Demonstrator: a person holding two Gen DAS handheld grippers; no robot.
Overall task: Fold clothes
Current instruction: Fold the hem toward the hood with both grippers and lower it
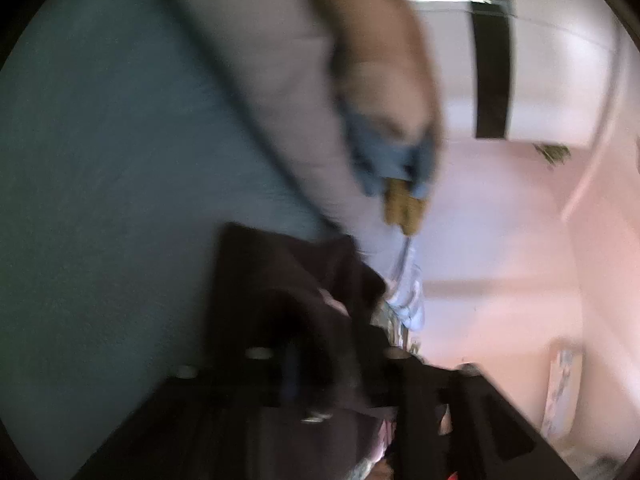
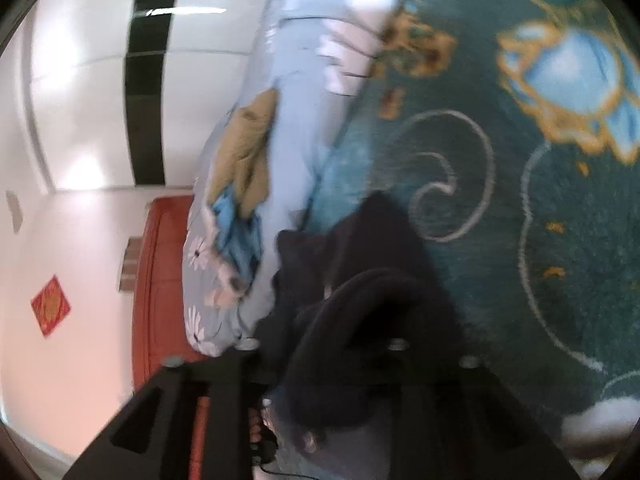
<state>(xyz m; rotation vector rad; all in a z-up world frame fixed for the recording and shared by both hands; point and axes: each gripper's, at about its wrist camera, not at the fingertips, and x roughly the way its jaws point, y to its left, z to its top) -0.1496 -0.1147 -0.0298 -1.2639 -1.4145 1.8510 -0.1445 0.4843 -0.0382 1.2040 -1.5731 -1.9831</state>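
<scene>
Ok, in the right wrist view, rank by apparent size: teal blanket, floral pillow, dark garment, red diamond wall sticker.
1. teal blanket
2. floral pillow and dark garment: alike; the garment is nearest the camera, so unsure
3. red diamond wall sticker

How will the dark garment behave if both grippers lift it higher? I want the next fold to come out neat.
The dark garment is probably floppy: it bunches in soft rolls at the right gripper and drapes over the left gripper. It looks thick, perhaps fleece-like, so likely not slippery. Expect unheld parts to sag toward the teal patterned blanket.
</scene>
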